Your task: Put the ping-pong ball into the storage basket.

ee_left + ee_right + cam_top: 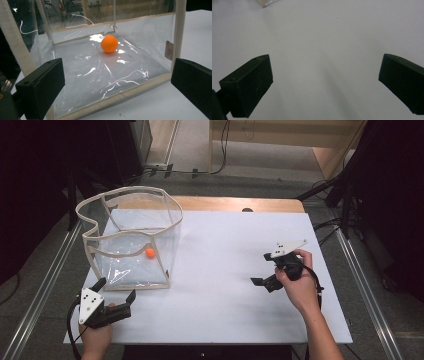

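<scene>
A clear plastic box (131, 239) with cream fabric edging stands open-topped on the left of the white board (235, 310). An orange ball (150, 253) lies on its floor near the right wall. My left gripper (117, 288) is open just in front of the box's near edge, with nothing between its jaws. In the left gripper view the ball (109, 43) sits behind the clear front wall (105, 75), and the left gripper (116, 87) is spread wide. My right gripper (261, 268) is open and empty over bare board at the right. In the right gripper view the right gripper (324, 82) hangs above white surface.
A wooden tabletop (240, 204) shows beyond the board's far edge. Metal rails (45, 285) run along both sides on the floor, with black stands (350, 195) and cables at the back right. A corner of the box (265, 3) shows in the right gripper view.
</scene>
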Demonstrator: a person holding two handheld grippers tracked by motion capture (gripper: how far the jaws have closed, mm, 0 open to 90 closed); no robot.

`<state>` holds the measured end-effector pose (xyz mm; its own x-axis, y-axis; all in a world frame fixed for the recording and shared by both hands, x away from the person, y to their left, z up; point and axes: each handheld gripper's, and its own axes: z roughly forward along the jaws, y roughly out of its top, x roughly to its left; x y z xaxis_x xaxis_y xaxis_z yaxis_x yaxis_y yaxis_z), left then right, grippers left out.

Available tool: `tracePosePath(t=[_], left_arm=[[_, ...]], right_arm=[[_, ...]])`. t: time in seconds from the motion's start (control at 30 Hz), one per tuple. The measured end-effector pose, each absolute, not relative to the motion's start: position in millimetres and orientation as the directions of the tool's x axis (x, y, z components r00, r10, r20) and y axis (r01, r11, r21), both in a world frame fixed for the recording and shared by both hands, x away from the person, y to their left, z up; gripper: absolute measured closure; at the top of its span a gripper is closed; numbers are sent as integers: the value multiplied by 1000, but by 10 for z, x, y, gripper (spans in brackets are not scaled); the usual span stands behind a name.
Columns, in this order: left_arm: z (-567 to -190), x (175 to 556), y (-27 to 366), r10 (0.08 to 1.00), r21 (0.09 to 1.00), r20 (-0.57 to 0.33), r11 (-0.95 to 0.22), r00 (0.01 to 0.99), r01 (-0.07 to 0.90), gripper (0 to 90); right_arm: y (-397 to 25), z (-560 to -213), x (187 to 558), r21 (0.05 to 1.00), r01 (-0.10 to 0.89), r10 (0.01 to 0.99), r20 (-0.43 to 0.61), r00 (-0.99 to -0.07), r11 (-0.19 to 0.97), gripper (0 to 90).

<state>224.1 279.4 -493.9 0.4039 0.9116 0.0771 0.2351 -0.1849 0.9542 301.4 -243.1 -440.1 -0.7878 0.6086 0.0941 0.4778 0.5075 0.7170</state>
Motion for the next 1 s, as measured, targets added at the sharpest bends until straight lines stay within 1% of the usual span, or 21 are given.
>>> tracePosePath(t=[0.37, 0.63, 1.0], left_arm=[[-4940, 2240, 2793, 911, 954, 80, -187, 405, 234, 0], [-4940, 2240, 2791, 911, 954, 80, -188, 404, 234, 0], [-4941, 2239, 2791, 911, 954, 82, -189, 405, 233, 0]], right_arm=[[-2598, -4502, 2873, 738, 488, 642, 96, -760, 467, 0], [-2689, -4536, 2796, 759, 471, 644, 89, -760, 450, 0], [-2834, -4664, 2695, 770, 489, 674, 105, -731, 410, 0]])
